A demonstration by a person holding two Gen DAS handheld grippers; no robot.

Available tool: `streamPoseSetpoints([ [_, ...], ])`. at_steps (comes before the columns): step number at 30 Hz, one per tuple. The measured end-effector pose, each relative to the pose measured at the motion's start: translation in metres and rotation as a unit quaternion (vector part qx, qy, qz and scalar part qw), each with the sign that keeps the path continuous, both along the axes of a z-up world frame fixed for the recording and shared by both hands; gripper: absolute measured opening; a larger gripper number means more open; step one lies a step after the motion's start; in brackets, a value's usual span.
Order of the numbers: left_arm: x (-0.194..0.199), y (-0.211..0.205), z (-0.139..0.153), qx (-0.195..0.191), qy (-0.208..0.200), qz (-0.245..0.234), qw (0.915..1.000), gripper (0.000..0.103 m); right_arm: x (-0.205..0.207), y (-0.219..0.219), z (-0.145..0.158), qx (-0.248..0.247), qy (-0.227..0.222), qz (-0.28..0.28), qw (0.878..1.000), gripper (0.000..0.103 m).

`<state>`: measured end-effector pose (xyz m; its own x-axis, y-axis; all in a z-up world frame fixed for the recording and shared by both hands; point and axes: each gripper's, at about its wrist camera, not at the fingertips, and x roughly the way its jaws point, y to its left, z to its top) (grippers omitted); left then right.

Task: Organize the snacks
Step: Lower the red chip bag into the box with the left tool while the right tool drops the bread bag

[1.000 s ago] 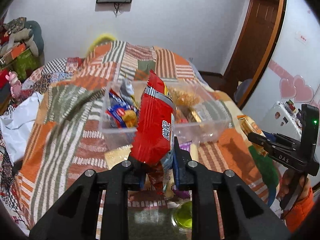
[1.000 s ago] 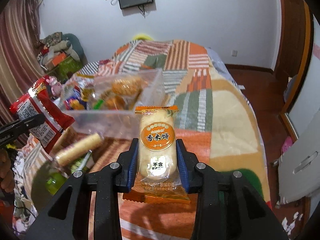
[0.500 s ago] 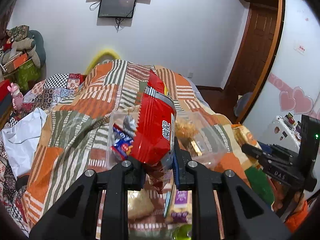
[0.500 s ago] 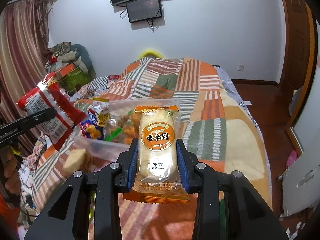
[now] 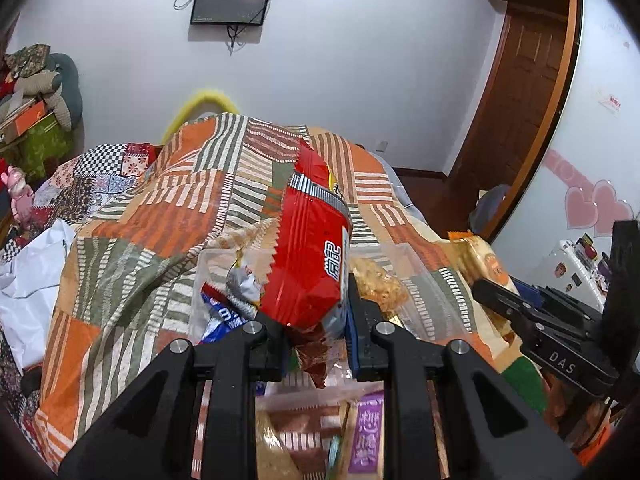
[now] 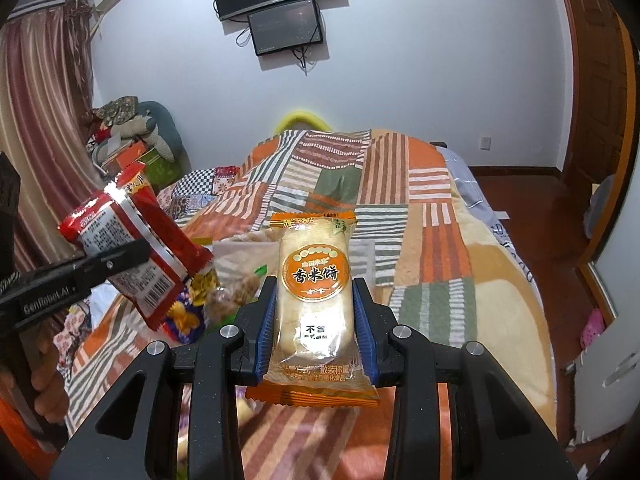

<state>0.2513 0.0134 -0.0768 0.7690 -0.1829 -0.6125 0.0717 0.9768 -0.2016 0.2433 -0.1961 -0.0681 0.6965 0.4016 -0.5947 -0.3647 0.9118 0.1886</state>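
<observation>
My left gripper (image 5: 316,312) is shut on a red snack bag (image 5: 310,248), held upright above a clear plastic bin (image 5: 416,276) of snacks on the patchwork quilt. My right gripper (image 6: 316,312) is shut on a rice cracker packet (image 6: 314,292) with orange ends, also upright, just right of the bin (image 6: 366,252). From the right wrist view the red bag (image 6: 132,240) shows at the left in the left gripper (image 6: 116,260). The left wrist view has the right gripper (image 5: 496,292) at its right edge with the cracker packet (image 5: 480,256).
Loose snack packets (image 5: 364,432) lie on the quilt (image 5: 160,216) in front of the bin. A white bag (image 5: 28,288) lies at the bed's left side. Wooden floor (image 6: 560,220) and a door are to the right; a screen (image 6: 284,28) hangs on the far wall.
Both grippers have risen and moved forward with their packets, now over and beside the bin. The bin has dropped lower in both views. Neither grip has changed.
</observation>
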Motion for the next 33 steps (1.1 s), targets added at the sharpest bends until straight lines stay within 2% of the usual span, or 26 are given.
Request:
streamPoseSetpoints([
  [8, 0.034, -0.004, -0.019, -0.016, 0.029, -0.016, 0.9993, 0.021, 0.028, 0.014, -0.016, -0.018, 0.020, -0.003, 1.000, 0.032],
  [15, 0.064, -0.013, -0.044, -0.008, 0.060, -0.030, 0.9977, 0.021, 0.043, 0.017, -0.031, -0.023, 0.043, -0.007, 0.999, 0.032],
  [24, 0.079, -0.013, -0.053, -0.011, 0.068, -0.025, 0.9973, 0.021, 0.052, 0.019, -0.042, -0.027, 0.064, -0.011, 0.998, 0.033],
  [26, 0.081, -0.014, -0.054, -0.007, 0.070, -0.018, 0.9974, 0.023, 0.052, 0.021, -0.042, -0.030, 0.065, -0.008, 0.997, 0.033],
  [29, 0.084, -0.013, -0.058, -0.005, 0.083, -0.011, 0.9965, 0.037, 0.052, 0.023, -0.041, -0.035, 0.066, -0.009, 0.997, 0.034],
  [31, 0.083, -0.011, -0.061, -0.008, 0.087, -0.007, 0.9961, 0.052, 0.051, 0.023, -0.040, -0.039, 0.067, -0.010, 0.997, 0.038],
  [33, 0.080, -0.008, -0.062, -0.009, 0.088, -0.003, 0.9961, 0.054, 0.050, 0.022, -0.038, -0.039, 0.067, -0.010, 0.997, 0.040],
])
